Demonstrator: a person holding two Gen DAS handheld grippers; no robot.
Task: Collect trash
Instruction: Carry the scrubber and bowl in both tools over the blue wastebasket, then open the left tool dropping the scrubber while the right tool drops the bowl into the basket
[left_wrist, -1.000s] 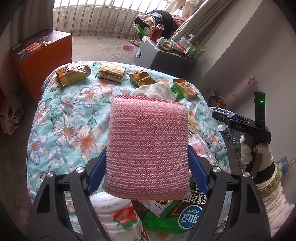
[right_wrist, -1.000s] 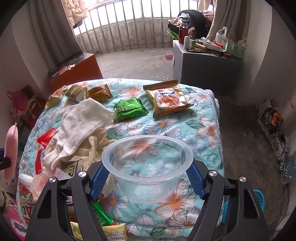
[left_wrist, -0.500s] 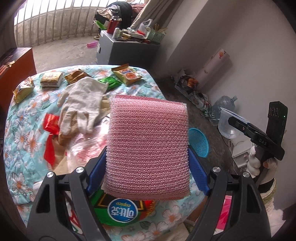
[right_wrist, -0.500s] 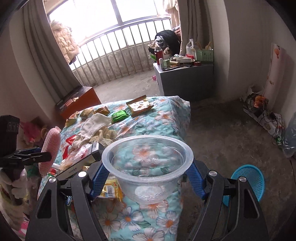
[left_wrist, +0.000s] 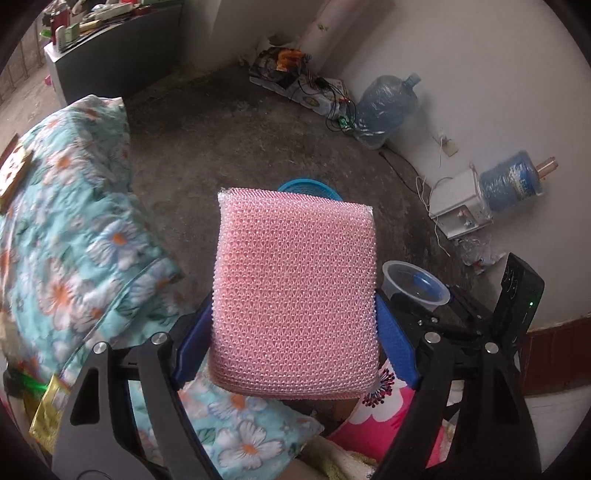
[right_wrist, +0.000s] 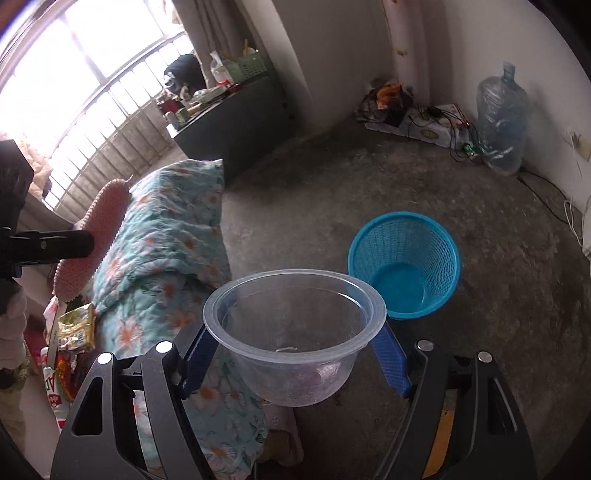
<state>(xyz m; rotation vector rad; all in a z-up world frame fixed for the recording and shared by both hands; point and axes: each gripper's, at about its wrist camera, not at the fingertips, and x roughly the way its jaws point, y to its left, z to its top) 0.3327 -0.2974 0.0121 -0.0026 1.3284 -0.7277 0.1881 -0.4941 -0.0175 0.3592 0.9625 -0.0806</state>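
My left gripper (left_wrist: 293, 347) is shut on a pink mesh sponge (left_wrist: 295, 295), which fills the middle of the left wrist view and also shows edge-on (right_wrist: 92, 236) at the left of the right wrist view. My right gripper (right_wrist: 295, 350) is shut on a clear plastic bowl (right_wrist: 293, 332), seen again (left_wrist: 415, 286) at the right of the sponge. A blue mesh wastebasket (right_wrist: 404, 264) stands empty on the concrete floor just beyond the bowl; only its rim (left_wrist: 306, 184) peeks over the sponge.
The floral quilt (left_wrist: 74, 229) hangs over the table edge at the left, with snack wrappers (right_wrist: 75, 328) on it. Two water jugs (left_wrist: 388, 107), cables and a white box line the far wall. A grey cabinet (right_wrist: 229, 122) stands under the window.
Both grippers have swung right, away from the littered quilt and over the bare floor. The blue wastebasket has come into view ahead. Sponge and bowl remain held.
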